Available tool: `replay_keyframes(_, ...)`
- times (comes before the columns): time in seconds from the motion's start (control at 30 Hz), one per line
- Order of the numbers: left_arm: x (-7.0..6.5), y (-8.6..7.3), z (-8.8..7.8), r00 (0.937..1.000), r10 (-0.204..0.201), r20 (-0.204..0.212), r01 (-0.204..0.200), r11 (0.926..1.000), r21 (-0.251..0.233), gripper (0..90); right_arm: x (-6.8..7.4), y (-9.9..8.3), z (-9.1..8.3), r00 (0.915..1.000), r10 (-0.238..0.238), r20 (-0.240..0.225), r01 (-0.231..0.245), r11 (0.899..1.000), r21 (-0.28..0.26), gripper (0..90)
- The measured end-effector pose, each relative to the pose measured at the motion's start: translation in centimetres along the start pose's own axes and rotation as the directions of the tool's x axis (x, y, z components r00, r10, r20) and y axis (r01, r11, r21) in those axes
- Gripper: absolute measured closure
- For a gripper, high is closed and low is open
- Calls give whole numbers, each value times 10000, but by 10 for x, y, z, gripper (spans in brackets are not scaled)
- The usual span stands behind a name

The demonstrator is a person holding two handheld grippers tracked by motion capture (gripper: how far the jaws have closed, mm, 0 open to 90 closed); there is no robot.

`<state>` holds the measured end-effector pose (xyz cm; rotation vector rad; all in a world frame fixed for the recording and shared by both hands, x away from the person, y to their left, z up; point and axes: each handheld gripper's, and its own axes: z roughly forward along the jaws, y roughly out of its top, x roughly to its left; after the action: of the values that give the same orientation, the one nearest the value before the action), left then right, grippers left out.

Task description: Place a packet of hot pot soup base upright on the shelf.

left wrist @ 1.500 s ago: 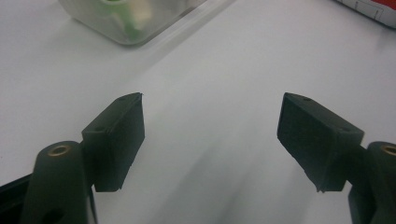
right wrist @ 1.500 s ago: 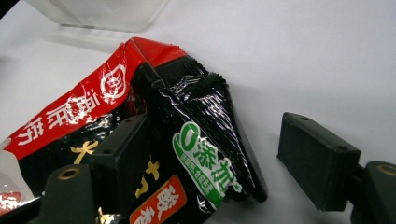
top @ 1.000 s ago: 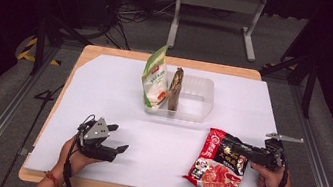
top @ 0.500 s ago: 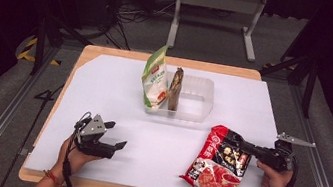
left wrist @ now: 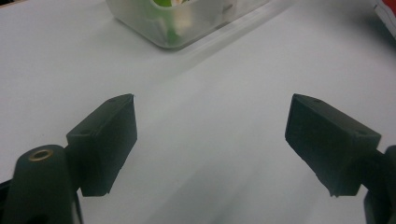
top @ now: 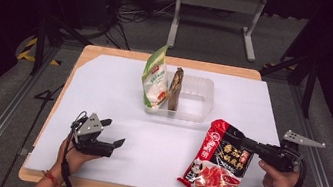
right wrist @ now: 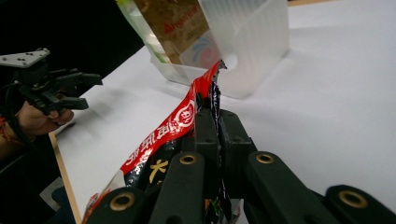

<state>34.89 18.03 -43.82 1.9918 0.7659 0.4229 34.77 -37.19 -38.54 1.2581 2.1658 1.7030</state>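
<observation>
The right tongs (top: 247, 144) have just closed, pinching the red noodle packet (top: 217, 162) at its edge; the left tongs (top: 115, 133) stand wide, holding nothing above the surface (top: 254, 102).

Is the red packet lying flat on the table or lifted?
Partly lifted: the right hand-held gripper is shut on the red packet's top edge, raising that end while its lower end rests on the table.

1. Red noodle packet (right wrist: 163, 135): in the right gripper view its lower part is cut off by the bottom edge and covered by the right tool's (right wrist: 215, 135) jaws.
2. Clear plastic bin (left wrist: 187, 21): in the left gripper view the top edge cuts it off; contents blurred.
3. Packet print (top: 225, 156): too small to read in the high view.
4. Brown packet (top: 175, 89): edge-on in the high view; face not visible.
</observation>
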Motion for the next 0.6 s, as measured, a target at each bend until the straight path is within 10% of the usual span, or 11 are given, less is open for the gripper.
replay_keyframes(0.6,1,1,-2,10000,-26,51,27,9999,-153,175,59,41,-1,9877,-1479,-512,1467,9889,-254,887)
